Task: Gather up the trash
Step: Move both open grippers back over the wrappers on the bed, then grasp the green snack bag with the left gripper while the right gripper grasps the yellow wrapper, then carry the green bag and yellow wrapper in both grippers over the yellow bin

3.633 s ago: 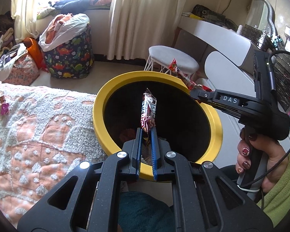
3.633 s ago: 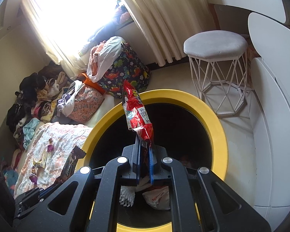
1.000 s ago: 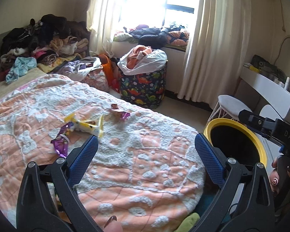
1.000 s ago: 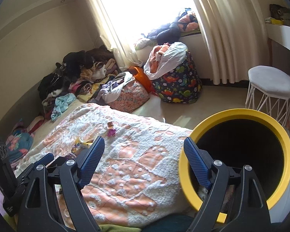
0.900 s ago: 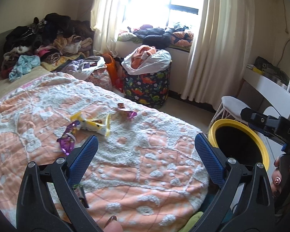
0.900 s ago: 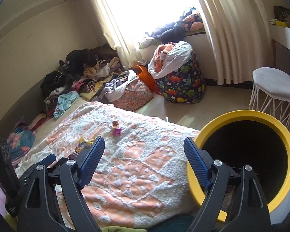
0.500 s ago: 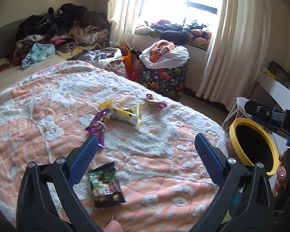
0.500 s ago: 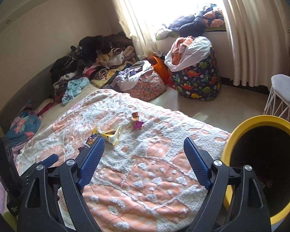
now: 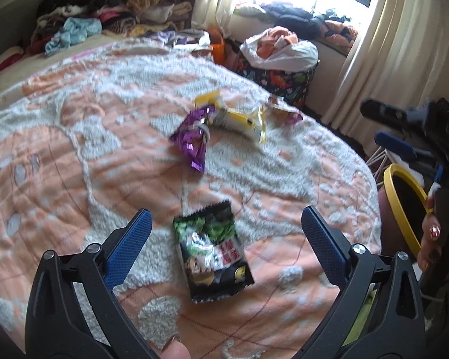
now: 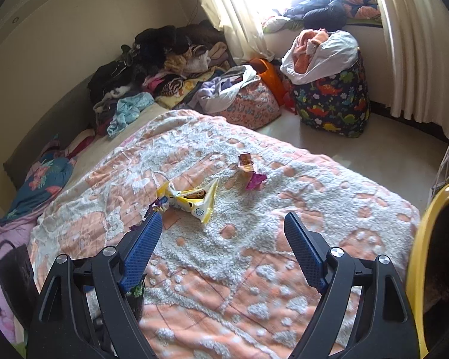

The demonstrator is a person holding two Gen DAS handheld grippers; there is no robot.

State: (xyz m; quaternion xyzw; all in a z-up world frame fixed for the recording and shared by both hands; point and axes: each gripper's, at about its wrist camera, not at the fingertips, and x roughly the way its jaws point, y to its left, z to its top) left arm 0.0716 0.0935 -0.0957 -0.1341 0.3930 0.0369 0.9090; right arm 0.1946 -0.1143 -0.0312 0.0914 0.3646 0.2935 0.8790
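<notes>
Down on the bed, a black-and-green wrapper lies flat between the wide-open, empty jaws of the left gripper. Beyond it lie a purple wrapper, a yellow one and a small pink one, ahead of the right gripper, its jaws also wide and empty. At the bed's right edge stands the yellow bin.

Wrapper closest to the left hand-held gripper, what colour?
Mostly black with green and a red patch: the snack wrapper, clearest in the left wrist view.

yellow bin: cut by edge | purple wrapper: blurred
</notes>
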